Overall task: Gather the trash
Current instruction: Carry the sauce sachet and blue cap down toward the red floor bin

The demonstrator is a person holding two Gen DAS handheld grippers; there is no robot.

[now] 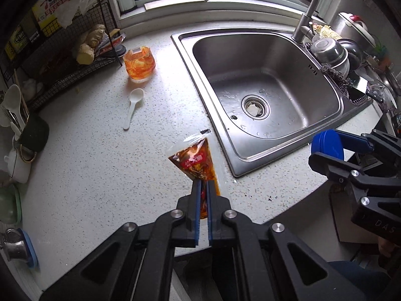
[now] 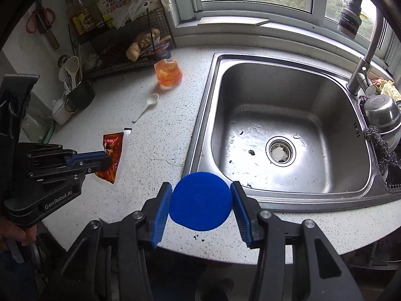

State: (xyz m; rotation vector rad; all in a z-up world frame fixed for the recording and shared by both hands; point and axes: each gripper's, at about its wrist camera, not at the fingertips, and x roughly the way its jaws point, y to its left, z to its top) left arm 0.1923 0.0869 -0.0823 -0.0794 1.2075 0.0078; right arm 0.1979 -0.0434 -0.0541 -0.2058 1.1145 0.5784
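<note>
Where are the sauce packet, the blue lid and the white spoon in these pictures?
sauce packet (image 1: 194,160): left wrist view, middle of its printed face.
blue lid (image 2: 200,205): right wrist view, centre of its flat top.
white spoon (image 1: 136,94): left wrist view, its bowl.

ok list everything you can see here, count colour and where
sauce packet: one, red-brown, held above the counter
blue lid: one, blue, held at the counter's front edge
spoon: one, white, on the counter
plastic tub: one, orange contents, by the rack
wire rack: one, black, back corner
sink: one, steel, right of the counter
counter: one, speckled white
left gripper: one, black with blue fingers, shut on the packet
right gripper: one, same colours, shut on the lid
</note>
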